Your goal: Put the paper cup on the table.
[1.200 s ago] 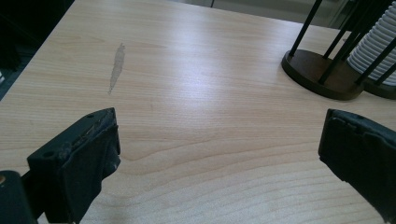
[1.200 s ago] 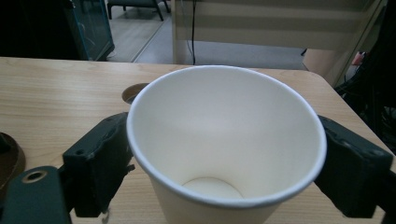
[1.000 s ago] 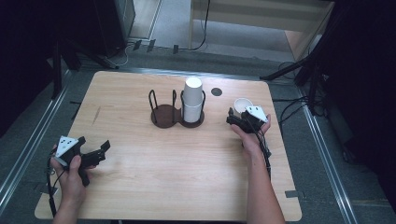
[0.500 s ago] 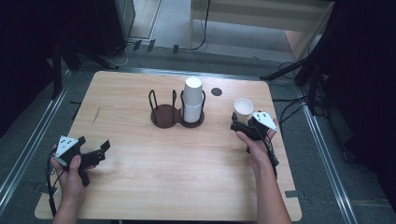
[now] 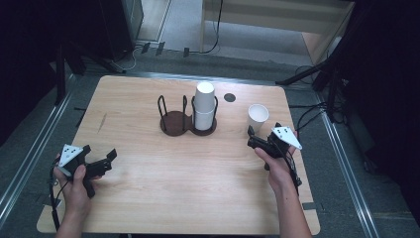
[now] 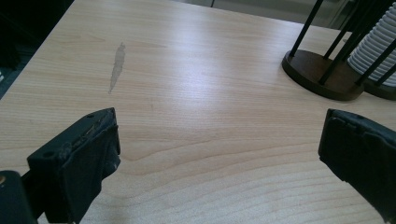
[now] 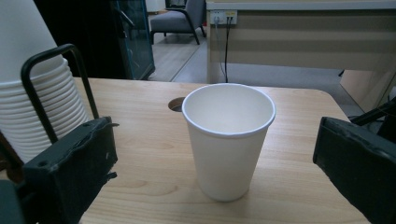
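Cup point(image 7: 228, 140) white, upright, rim up.

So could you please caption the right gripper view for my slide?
Open right gripper faces an upright white cup beside the cup stack.

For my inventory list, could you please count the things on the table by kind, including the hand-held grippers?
Single paper cup, standing upright: 1
Stack of paper cups in the holder: 1
Two-ring cup holder: 1
Hand-held gripper: 2, the left hand-held gripper and the right hand-held gripper, both open
Total: 5
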Demonstrator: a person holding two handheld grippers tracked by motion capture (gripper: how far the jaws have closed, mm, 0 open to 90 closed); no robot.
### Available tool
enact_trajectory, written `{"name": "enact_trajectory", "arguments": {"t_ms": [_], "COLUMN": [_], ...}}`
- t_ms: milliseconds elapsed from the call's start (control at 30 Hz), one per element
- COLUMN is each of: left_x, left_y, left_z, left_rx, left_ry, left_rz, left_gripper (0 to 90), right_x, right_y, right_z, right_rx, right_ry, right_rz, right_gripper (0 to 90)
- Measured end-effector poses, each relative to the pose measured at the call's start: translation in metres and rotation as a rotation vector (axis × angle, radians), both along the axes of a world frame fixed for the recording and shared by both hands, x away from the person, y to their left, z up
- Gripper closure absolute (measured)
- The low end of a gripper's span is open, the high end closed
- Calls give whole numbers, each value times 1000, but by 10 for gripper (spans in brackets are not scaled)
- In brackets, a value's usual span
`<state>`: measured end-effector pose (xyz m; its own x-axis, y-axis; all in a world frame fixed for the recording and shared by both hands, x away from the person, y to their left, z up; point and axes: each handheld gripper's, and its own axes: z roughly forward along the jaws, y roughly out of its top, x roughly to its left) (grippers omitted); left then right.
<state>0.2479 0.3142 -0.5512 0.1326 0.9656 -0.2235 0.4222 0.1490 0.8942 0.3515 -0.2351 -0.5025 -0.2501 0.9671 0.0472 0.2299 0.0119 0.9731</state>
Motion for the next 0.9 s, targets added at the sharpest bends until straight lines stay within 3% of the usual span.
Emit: {"name": "enact_trajectory", "arguments": {"t_ms": [500, 900], "left_x": [0, -1], "left_y": [-1, 0], "left_z": [0, 0], "left_rx": [5, 0], "left_ry": [1, -3], "left_rz": [2, -2], "left_gripper": [0, 0], "right_x": [-32, -61], "right_y": [-23, -42], "right_z": [-3, -16], "right_rx": [51, 63], "right_ry": [-10, -4], "right_rz": [2, 12], "right_gripper": [0, 0]}}
